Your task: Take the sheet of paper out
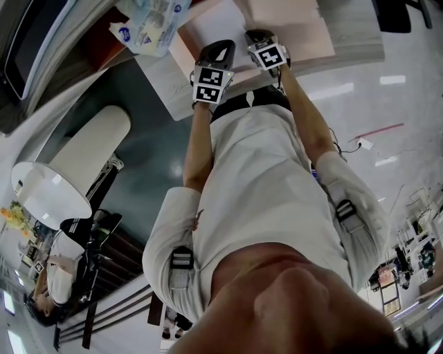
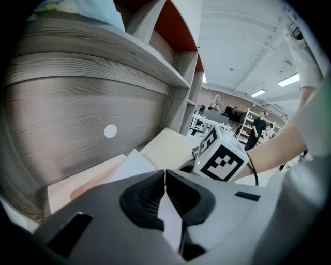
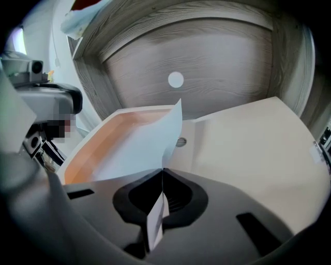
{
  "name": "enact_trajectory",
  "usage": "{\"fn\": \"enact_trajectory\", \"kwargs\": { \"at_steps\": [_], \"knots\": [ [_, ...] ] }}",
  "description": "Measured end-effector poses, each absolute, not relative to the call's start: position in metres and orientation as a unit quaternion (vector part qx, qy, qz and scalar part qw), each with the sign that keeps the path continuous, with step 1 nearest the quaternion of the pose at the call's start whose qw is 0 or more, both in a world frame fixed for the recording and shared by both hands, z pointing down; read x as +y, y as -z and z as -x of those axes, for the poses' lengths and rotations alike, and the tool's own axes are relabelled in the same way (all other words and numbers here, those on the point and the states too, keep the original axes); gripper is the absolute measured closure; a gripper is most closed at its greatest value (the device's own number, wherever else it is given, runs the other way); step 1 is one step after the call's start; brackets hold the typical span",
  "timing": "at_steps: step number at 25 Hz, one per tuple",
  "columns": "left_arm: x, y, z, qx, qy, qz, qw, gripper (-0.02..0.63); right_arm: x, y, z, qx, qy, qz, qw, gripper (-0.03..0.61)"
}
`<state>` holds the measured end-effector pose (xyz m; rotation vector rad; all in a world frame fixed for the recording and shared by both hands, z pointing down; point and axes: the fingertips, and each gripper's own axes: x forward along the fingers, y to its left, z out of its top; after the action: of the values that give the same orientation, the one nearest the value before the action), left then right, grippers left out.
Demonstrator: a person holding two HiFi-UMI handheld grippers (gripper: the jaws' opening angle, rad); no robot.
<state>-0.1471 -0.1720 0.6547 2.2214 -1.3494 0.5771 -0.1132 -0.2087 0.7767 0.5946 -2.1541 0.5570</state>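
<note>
A white sheet of paper rises out of a peach-coloured tray inside a wooden shelf compartment. My right gripper is shut on the sheet's near edge, and a strip of paper shows between its pads. My left gripper is shut on the same sheet at its other side. In the head view both arms reach up to the shelf. There the left gripper and the right gripper sit side by side at the sheet. The right gripper's marker cube shows in the left gripper view.
A grey wooden back panel with a white dot closes the compartment. A beige flat surface lies right of the tray. A plastic packet sits on the shelf. A white lamp stands at the left. People stand far off.
</note>
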Motion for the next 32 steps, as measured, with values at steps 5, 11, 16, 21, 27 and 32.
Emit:
{"fn": "enact_trajectory", "kwargs": {
  "at_steps": [5,11,16,21,27,32],
  "knots": [
    [-0.174,-0.649,0.138,-0.483,-0.211,-0.818,0.229,0.591,-0.210,-0.772,0.099,-0.849,-0.231,-0.253,0.402,0.557],
    [-0.177,-0.647,0.127,-0.474,-0.208,-0.827,0.221,0.591,-0.213,-0.758,0.086,-0.850,-0.244,-0.271,0.381,0.557],
    [-0.179,-0.640,0.116,-0.464,-0.211,-0.832,0.220,0.591,-0.218,-0.748,0.071,-0.849,-0.238,-0.289,0.373,0.557],
    [-0.182,-0.634,0.104,-0.454,-0.208,-0.839,0.216,0.591,-0.222,-0.735,0.056,-0.849,-0.233,-0.305,0.362,0.557],
    [-0.187,-0.627,0.093,-0.444,-0.205,-0.847,0.207,0.591,-0.227,-0.724,0.037,-0.847,-0.223,-0.332,0.350,0.557],
    [-0.189,-0.620,0.084,-0.438,-0.202,-0.853,0.200,0.591,-0.228,-0.712,0.023,-0.845,-0.221,-0.347,0.342,0.557]
  ]
}}
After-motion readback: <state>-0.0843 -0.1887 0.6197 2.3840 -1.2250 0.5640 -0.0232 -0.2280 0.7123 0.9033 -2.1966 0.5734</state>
